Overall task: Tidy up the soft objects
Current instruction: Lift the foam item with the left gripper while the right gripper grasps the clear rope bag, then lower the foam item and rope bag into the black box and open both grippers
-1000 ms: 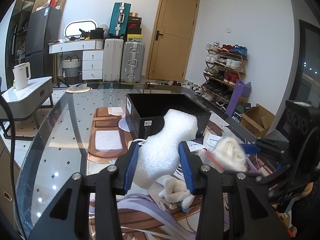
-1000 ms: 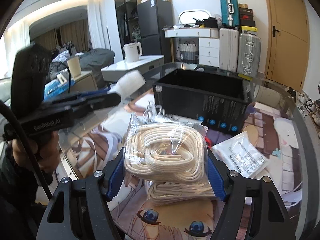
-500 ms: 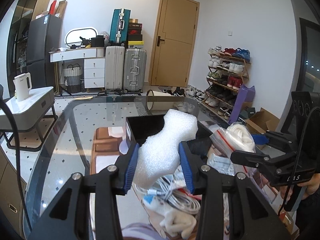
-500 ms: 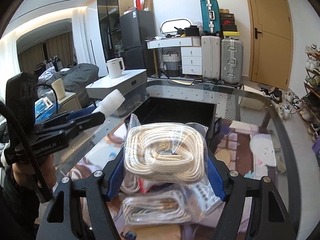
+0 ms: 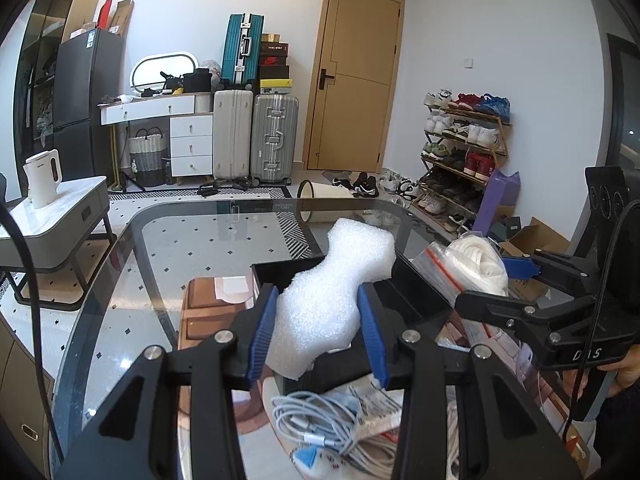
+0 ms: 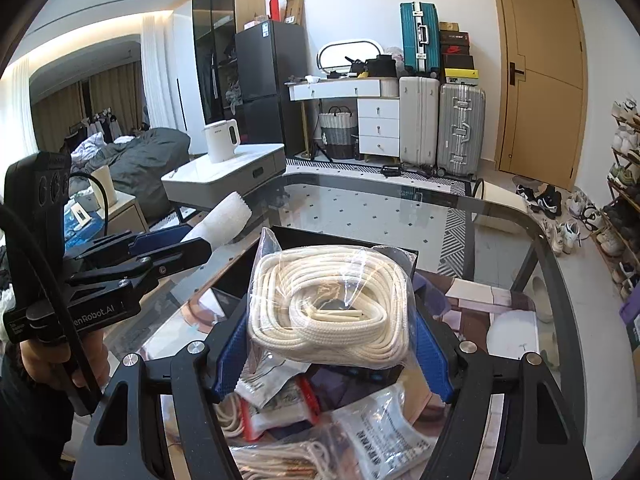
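White foam piece [image 5: 332,300] sits pinched between the blue pads of the left claw [image 5: 318,332], squeezed at its waist, long axis running up and forward along the fingers, wide end out front. It hangs in the air just over the near edge of the black box [image 5: 404,292]; the box opening lies ahead of and below the claw, so the coming move looks like a short push forward and down, then release. The bagged cream rope coil [image 6: 330,300] is clamped flat in the right claw [image 6: 332,342], coil lying crosswise between the pads, clear bag top sticking up. From the right wrist view the black box [image 6: 344,242] is directly behind and under the bag, rim partly hidden by it. Both claws are about level and side by side above the box; I cannot tell which is nearer to it.

Below, on the glass worktop [image 5: 168,240], loose items wait: a white cable bundle [image 5: 316,424], a printed plastic pouch [image 6: 384,436], another rope bag [image 6: 280,460] at the bottom edge.

Readable text: "enRobot.AI" on the left claw body seen from the right wrist view, "D S" with a middle letter unclear on the right claw body in the left view. Pouch print too small to read. Box labels hidden.
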